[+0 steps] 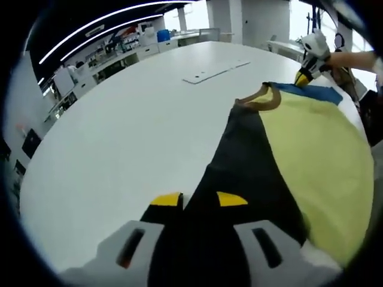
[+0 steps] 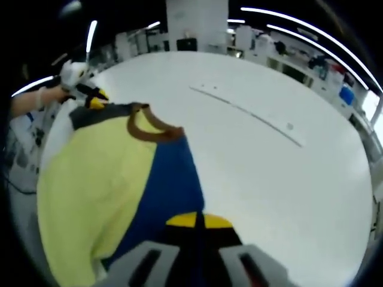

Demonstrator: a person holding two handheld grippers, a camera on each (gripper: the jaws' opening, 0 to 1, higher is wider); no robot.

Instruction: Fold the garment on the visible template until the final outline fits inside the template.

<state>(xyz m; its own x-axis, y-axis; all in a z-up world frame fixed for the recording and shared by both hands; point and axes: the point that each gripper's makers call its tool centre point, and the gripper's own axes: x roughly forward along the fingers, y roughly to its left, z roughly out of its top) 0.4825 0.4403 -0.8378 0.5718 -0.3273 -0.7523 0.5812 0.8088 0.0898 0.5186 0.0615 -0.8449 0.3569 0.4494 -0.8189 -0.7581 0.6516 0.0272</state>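
Stretching between both tools, the shirt [image 1: 299, 155] runs lengthwise: left tool [image 1: 198, 200] and right tool [image 2: 197, 221] each clamp opposite ends (collar midway).

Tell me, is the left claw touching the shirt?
Touching. In the left gripper view the left claw is shut on the shirt, whose dark fabric runs down between its yellow tips. The right gripper view also shows that claw pinching the shirt's far edge.
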